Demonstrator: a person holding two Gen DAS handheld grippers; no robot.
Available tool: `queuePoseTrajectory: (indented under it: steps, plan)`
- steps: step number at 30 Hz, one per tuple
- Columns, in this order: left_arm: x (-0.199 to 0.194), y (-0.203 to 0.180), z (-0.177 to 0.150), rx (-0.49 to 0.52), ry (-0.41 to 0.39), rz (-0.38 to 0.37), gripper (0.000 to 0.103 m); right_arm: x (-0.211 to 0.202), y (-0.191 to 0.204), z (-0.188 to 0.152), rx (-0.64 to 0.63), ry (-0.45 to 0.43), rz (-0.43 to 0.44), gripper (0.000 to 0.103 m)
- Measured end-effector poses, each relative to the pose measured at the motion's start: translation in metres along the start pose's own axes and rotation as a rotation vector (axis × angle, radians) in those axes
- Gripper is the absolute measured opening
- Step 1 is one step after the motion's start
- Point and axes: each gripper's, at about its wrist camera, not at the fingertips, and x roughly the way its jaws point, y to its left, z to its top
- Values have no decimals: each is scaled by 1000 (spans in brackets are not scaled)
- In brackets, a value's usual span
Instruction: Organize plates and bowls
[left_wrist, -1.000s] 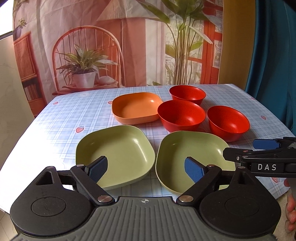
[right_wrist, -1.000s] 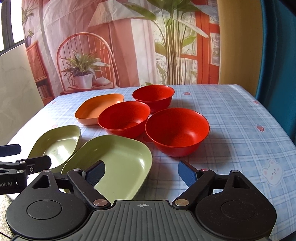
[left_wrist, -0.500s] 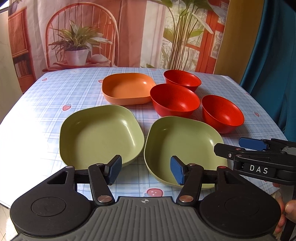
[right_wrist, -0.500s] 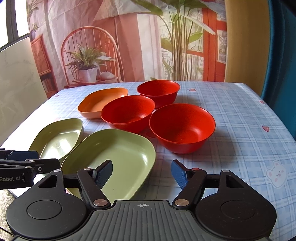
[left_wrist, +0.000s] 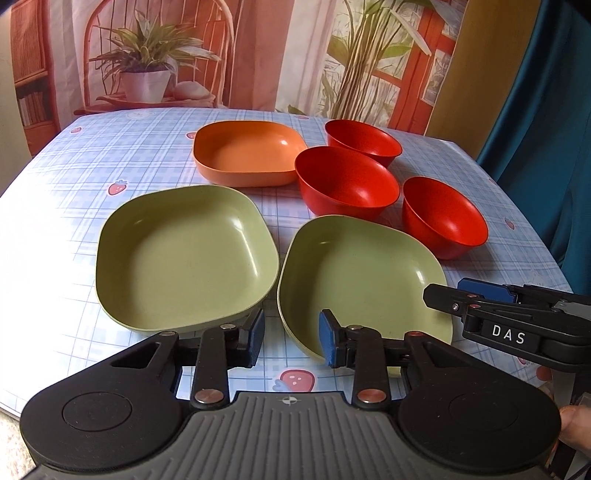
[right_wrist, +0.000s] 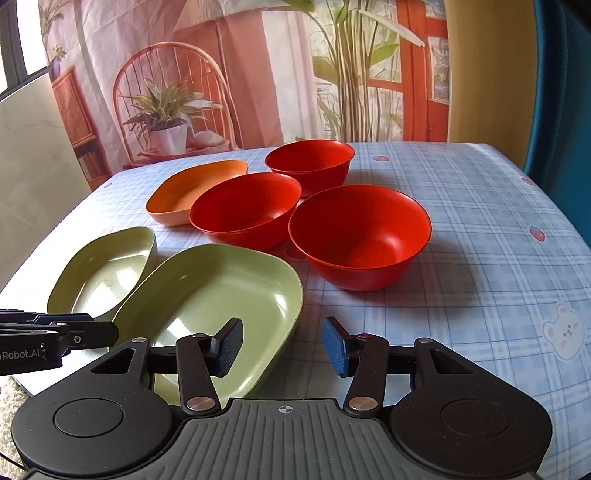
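Two green square plates lie side by side at the table's near edge: the left one (left_wrist: 181, 254) and the right one (left_wrist: 364, 280), which also shows in the right wrist view (right_wrist: 218, 299). An orange plate (left_wrist: 247, 151) lies behind them. Three red bowls stand to the right: far (left_wrist: 364, 140), middle (left_wrist: 347, 181) and near (left_wrist: 443, 218). My left gripper (left_wrist: 291, 341) is open and empty, its jaws straddling the near left rim of the right green plate. My right gripper (right_wrist: 282, 349) is open and empty over that plate's near right corner.
The table (right_wrist: 498, 236) has a blue checked cloth; its near edge runs just under both grippers. A printed backdrop (left_wrist: 258, 51) hangs behind the table and a teal curtain (left_wrist: 546, 110) hangs at the right.
Both grippers have narrowed their jaws but stay open. The left gripper has moved forward and right, from between the two green plates to the right plate's rim.
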Motion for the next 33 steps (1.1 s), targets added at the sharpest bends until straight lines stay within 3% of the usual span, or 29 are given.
queuePoseTrajectory:
  steps: [8, 12, 33]
  plan:
    - [18, 7, 4, -35, 58, 1, 34, 8, -3, 0, 5, 34, 10, 41]
    - [23, 7, 8, -31, 66, -1, 34, 10, -6, 2, 9, 41, 19, 37]
    - [40, 10, 18, -24, 110, -34, 34, 19, -2, 14, -9, 81, 33, 36]
